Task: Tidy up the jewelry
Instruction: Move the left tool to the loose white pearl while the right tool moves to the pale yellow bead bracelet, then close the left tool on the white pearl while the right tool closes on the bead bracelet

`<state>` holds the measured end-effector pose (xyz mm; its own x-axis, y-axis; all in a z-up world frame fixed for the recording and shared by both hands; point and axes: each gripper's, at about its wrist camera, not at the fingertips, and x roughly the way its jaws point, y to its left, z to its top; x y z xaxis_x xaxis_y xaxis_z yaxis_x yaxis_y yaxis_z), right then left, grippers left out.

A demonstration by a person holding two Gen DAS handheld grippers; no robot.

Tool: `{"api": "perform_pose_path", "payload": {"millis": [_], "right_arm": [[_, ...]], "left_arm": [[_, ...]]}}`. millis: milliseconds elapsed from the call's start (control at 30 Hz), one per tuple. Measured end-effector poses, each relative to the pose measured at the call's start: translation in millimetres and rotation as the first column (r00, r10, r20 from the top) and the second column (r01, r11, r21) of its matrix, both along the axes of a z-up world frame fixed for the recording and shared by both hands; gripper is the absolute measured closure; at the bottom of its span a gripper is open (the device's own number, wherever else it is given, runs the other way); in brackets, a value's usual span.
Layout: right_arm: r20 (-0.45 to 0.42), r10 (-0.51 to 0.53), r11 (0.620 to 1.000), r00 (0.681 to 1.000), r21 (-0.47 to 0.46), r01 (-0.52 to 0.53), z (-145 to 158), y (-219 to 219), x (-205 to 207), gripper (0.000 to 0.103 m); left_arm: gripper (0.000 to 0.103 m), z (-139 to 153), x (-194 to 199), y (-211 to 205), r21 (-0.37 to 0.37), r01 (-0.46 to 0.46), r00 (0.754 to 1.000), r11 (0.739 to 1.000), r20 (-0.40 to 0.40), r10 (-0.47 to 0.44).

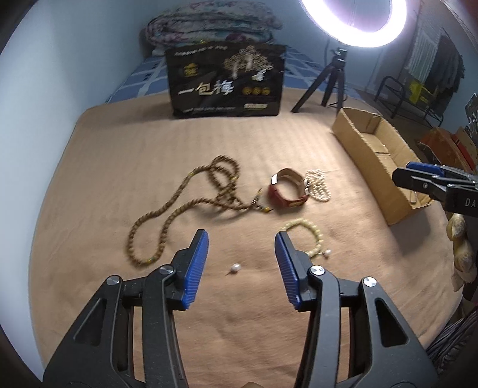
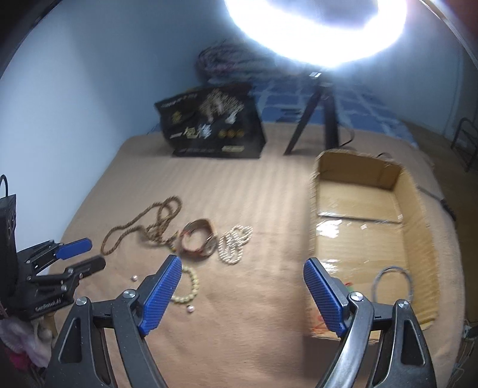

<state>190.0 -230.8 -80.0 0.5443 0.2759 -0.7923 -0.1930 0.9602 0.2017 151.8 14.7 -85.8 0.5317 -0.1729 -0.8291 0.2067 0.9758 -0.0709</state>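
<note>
Jewelry lies on a tan cloth (image 1: 149, 143): a long brown bead necklace (image 1: 191, 206) (image 2: 146, 223), a red-brown leather band (image 1: 279, 200) (image 2: 199, 222), a white pearl strand (image 1: 318, 186) (image 2: 234, 244), a pale yellow bead bracelet (image 1: 300, 222) (image 2: 192, 283) and two loose pearls (image 1: 236, 267) (image 2: 189, 309). My left gripper (image 1: 242, 238) (image 2: 95, 253) hovers open above the cloth, with one pearl lying below its gap. My right gripper (image 2: 243, 261) (image 1: 403, 176) is open and empty, between the bracelet and the cardboard box (image 2: 358, 170) (image 1: 358, 146). A grey ring bracelet (image 2: 391, 286) lies inside the box.
A black printed bag (image 1: 227, 80) stands at the far edge of the cloth. Beside it stands a tripod (image 1: 331, 83) under a bright ring light (image 1: 352, 21). A folded quilt (image 1: 209, 24) sits behind the bag. A red-orange item (image 2: 348, 286) in the box is partly hidden.
</note>
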Motion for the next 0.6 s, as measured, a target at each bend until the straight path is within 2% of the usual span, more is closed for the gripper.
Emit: {"api": "perform_pose_path", "payload": {"millis": [100,233,300,600], "right_arm": [[-0.041,0.027,1.000,0.999,0.013,-0.026,-9.3,10.0,3.5,0.030],[-0.068,0.061,0.998,0.996,0.010,-0.060,-18.9,22.6,4.7,0.034],[-0.081,0.076,0.997,0.994,0.009,-0.075,-23.0,27.6,4.6,0.038],[-0.139,0.110,0.994,0.984,0.019,-0.109,-41.2,43.1,9.4,0.054]], "left_arm": [[0.065,-7.4,0.4,8.5,-0.009,-0.006,1.000,1.000,-0.024,0.006],[0.067,-17.9,1.3,14.3,-0.009,-0.004,0.999,1.000,-0.055,0.003],[0.071,-23.7,2.1,15.8,-0.010,-0.003,0.998,1.000,-0.070,0.002],[0.073,-40.6,1.2,10.2,-0.004,0.040,0.994,0.999,-0.105,-0.040]]}}
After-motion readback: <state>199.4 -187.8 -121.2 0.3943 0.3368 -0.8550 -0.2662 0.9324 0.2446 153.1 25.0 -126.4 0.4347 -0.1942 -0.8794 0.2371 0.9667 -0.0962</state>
